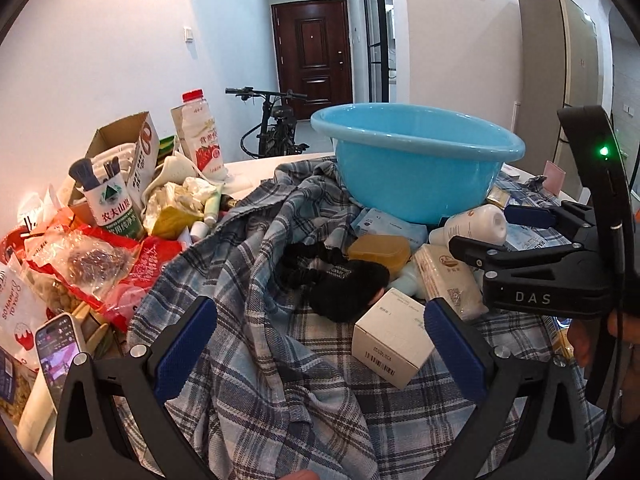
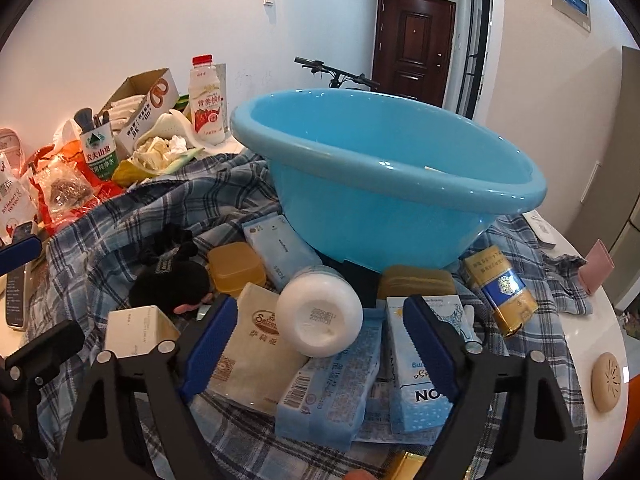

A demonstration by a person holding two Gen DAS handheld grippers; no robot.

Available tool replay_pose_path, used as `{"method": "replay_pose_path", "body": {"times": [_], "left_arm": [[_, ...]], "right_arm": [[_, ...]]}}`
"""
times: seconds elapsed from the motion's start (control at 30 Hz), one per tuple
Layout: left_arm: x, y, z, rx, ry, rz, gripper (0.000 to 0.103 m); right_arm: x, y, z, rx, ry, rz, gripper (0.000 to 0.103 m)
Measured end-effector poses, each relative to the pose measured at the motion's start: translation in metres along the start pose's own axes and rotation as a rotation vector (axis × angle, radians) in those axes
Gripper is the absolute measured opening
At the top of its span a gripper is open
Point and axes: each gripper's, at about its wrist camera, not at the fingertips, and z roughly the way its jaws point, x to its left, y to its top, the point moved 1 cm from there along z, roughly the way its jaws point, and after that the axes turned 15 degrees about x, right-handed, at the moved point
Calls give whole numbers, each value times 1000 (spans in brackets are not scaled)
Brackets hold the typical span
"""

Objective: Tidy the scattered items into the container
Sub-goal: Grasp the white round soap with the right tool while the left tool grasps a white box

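Observation:
A light blue plastic basin (image 1: 416, 160) (image 2: 384, 176) stands on a plaid shirt (image 1: 256, 360) (image 2: 120, 216) at the back. Small items lie scattered in front of it: a white bottle on its side (image 2: 320, 312) (image 1: 476, 222), a white box (image 1: 390, 342) (image 2: 136, 330), amber soap boxes (image 1: 380, 252) (image 2: 236, 266), a beige packet (image 2: 252, 344) (image 1: 450, 280), blue packets (image 2: 332, 384) and a black pouch (image 1: 344, 284) (image 2: 170, 282). My left gripper (image 1: 320, 352) is open above the shirt, the white box between its fingers. My right gripper (image 2: 316, 348) is open around the white bottle's base; it also shows in the left wrist view (image 1: 508, 232).
Clutter at the left: snack bags (image 1: 80, 264), a phone (image 1: 60, 348), a cup of brushes (image 1: 108, 200), a milk bottle (image 1: 198, 136), a cardboard box (image 1: 128, 148). A gold-blue carton (image 2: 500, 288) lies right of the basin. A beige round puck (image 2: 606, 376) sits near the table's right edge.

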Motion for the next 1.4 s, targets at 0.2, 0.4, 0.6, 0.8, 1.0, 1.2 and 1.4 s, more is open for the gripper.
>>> {"method": "replay_pose_path", "body": {"times": [0.2, 0.4, 0.6, 0.8, 1.0, 1.2, 1.4], "left_arm": [[1, 0, 8, 21, -34, -21, 103], [-2, -3, 12, 27, -66, -6, 103], [-5, -5, 18, 34, -189, 28, 103], [-12, -1, 35, 90, -246, 101, 103], [-20, 1, 51, 150, -307, 149, 103], [-25, 0, 58, 187, -336, 166, 63], [-23, 0, 50, 163, -304, 159, 63]], "right_arm": [[-2, 1, 12, 28, 10, 7, 51], [-3, -1, 10, 8, 27, 18, 42], [-8, -3, -2, -38, 42, 42, 42], [-12, -5, -6, -43, 53, 61, 42], [-18, -7, -11, -54, 52, 74, 42], [-21, -7, -13, -58, 61, 80, 42], [-19, -9, -17, -73, 54, 71, 42]]}}
